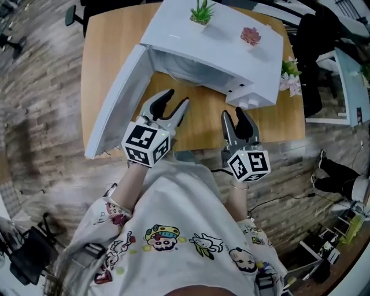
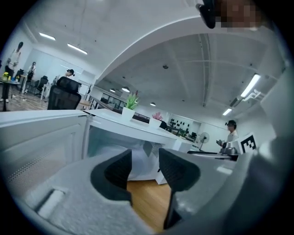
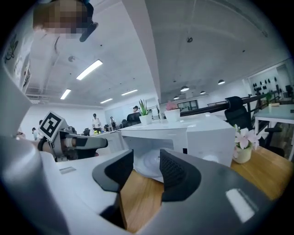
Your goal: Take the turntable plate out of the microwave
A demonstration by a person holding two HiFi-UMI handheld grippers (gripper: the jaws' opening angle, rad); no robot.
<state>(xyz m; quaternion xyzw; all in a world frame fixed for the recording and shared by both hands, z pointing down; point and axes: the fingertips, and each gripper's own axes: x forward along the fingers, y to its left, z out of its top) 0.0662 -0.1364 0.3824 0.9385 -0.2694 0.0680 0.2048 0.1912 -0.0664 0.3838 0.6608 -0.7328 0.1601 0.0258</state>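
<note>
A white microwave (image 1: 214,40) stands on the wooden table (image 1: 110,58), its door (image 1: 115,104) swung wide to the left. The clear glass turntable plate (image 3: 148,166) lies flat inside the cavity, seen between my right jaws. In the head view the cavity (image 1: 188,70) only shows a pale floor. My left gripper (image 1: 176,98) hovers just in front of the opening, open and empty. My right gripper (image 1: 233,114) sits to its right, near the table's front edge below the control panel, also open and holding nothing. Both stay outside the cavity.
A small green plant (image 1: 202,11) and a pink one (image 1: 250,36) stand on the microwave's top. A pot of pale flowers (image 1: 289,75) sits on the table right of the microwave. The open door walls off the left side. Office chairs and desks surround the table.
</note>
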